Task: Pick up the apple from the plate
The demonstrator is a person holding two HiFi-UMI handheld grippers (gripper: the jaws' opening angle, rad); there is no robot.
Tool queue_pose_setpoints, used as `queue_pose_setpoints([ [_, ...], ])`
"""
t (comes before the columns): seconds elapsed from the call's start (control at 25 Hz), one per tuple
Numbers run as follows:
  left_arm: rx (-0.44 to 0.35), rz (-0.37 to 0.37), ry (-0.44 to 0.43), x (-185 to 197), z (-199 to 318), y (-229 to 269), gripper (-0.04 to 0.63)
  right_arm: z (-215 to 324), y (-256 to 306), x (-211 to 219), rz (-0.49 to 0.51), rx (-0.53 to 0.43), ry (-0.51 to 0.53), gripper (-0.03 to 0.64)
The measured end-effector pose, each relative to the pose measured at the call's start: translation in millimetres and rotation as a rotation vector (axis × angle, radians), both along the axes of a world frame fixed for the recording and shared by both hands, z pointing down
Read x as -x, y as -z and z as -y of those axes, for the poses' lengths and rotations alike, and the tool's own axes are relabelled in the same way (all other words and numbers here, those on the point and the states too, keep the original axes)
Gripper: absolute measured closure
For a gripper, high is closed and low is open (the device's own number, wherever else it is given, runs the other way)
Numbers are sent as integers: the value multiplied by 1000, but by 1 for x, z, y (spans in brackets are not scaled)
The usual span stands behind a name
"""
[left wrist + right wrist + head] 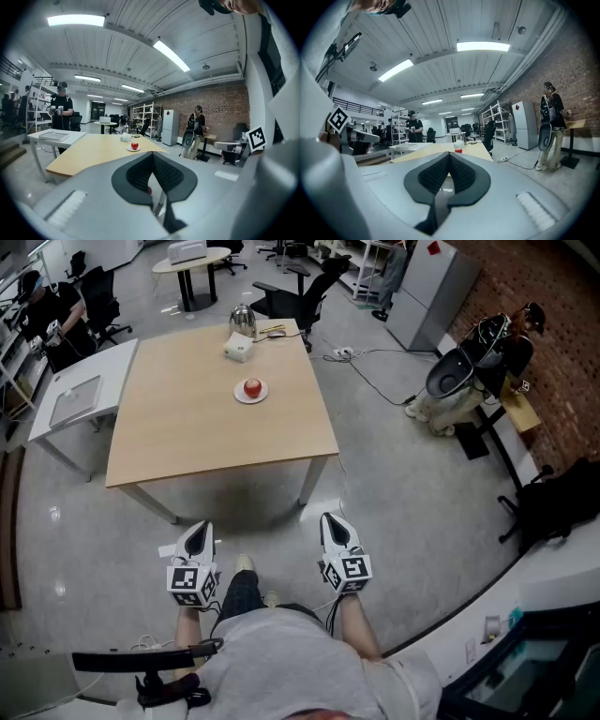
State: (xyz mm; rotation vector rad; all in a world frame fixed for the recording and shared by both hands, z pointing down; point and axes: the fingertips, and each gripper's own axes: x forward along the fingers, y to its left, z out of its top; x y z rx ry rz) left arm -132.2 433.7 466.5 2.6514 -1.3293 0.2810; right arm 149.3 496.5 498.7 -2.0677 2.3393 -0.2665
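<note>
Apple (252, 387): red, sits on a small white plate (238, 397) on the far half of the wooden tabletop (197, 437), near a white box (239, 348) and a metal kettle (243, 319). Left tongs (197, 538): pressed together, empty, short of the tabletop's near edge, well apart from the apple. Right tongs (336, 529): pressed together, empty, alongside the left.
</note>
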Motion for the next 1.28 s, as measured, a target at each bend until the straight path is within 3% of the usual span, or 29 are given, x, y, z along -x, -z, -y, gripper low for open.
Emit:
queue_pose_setpoints([
  [0.6,10,-15,-24,-33,76,-1,575,65,2,-23,-44,2,-16,611],
  [1.28,63,10,-69,-105,210,-21,575,204,-9,-71,-12,42,8,611],
])
